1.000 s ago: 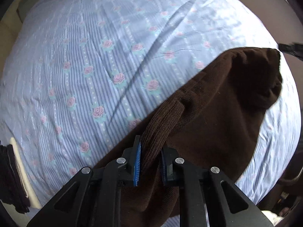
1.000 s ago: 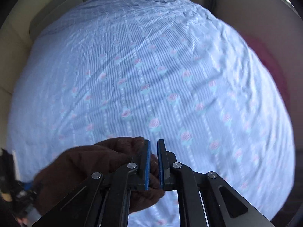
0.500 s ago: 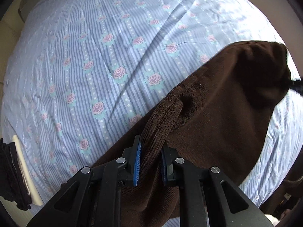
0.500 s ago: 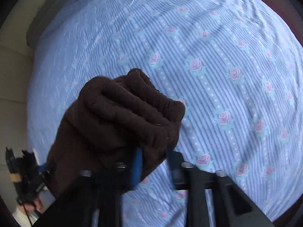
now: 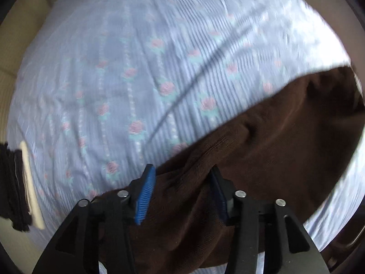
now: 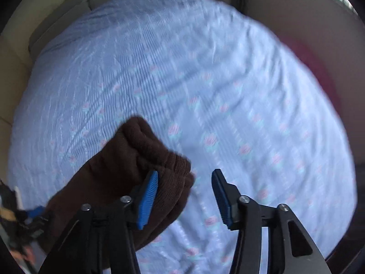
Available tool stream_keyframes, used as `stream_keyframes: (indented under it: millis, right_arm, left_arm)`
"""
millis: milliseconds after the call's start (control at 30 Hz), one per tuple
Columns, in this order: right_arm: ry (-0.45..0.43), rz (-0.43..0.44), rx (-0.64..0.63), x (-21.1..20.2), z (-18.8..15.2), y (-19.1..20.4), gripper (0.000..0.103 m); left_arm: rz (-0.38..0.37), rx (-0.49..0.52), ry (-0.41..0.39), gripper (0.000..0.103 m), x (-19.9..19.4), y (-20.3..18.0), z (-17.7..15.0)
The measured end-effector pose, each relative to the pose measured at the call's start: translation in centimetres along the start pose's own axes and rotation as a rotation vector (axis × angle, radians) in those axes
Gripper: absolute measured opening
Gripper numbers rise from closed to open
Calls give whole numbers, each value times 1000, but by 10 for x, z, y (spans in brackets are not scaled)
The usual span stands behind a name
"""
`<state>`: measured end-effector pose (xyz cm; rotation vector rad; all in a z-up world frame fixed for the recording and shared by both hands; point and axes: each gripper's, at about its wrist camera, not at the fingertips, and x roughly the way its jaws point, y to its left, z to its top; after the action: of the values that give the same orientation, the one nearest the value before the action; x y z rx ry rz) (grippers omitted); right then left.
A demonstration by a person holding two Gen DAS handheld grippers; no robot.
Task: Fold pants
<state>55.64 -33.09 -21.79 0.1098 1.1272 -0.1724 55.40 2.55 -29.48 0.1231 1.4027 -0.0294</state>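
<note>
The dark brown knit pants (image 5: 273, 150) lie on the blue striped rose-print bed sheet (image 5: 136, 73), filling the lower right of the left wrist view. My left gripper (image 5: 182, 182) is open, its blue pads spread over the fabric with the cloth lying loose between them. In the right wrist view the ribbed end of the pants (image 6: 141, 159) is bunched at the lower left. My right gripper (image 6: 186, 187) is open; its left pad overlaps the bunched cloth and its right pad is over bare sheet (image 6: 228, 91).
The bed's edge and beige surround show at the upper left in the right wrist view (image 6: 13, 52). A dark item (image 5: 13, 182) and a pale strip sit at the far left in the left wrist view. The other gripper (image 6: 25, 219) shows blurred at the lower left.
Both grippers have opened and let go of the pants. The pants now rest on the sheet. Both views are blurred from motion.
</note>
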Motion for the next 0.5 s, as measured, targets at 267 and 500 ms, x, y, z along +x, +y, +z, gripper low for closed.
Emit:
stream_keyframes:
  millis: [267, 500]
  right_arm:
    - [-155, 61, -131, -74, -21, 25, 86]
    - [64, 313, -245, -49, -131, 101, 86]
  left_arm:
    - [77, -85, -236, 69, -84, 44, -65]
    - [-42, -433, -126, 71, -67, 101, -168]
